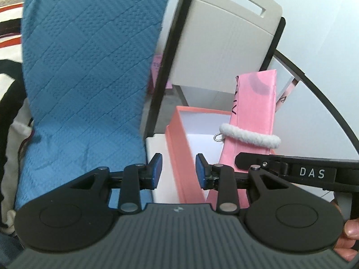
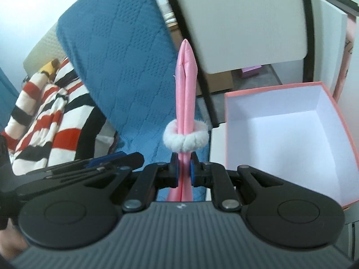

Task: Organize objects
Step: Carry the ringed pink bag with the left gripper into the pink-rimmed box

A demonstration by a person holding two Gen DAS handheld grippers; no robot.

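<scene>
Your right gripper (image 2: 184, 172) has its fingers clamped on the flat folded pink satin pouch (image 2: 186, 85), low on its length. Its long axis runs straight away from the fingers, tip far. A fluffy white ring (image 2: 185, 137) circles it just above the grip. Your left gripper (image 1: 178, 170) holds nothing, fingers apart. The left view shows the pouch's broad face; the right shows its thin edge, held beside the open coral cardboard box (image 2: 291, 134).

A folded pink paper bag (image 2: 185, 103), ringed by a fluffy white band (image 2: 185, 139), is held upright beside an open, empty pink box (image 2: 289, 134) with white lining.
</scene>
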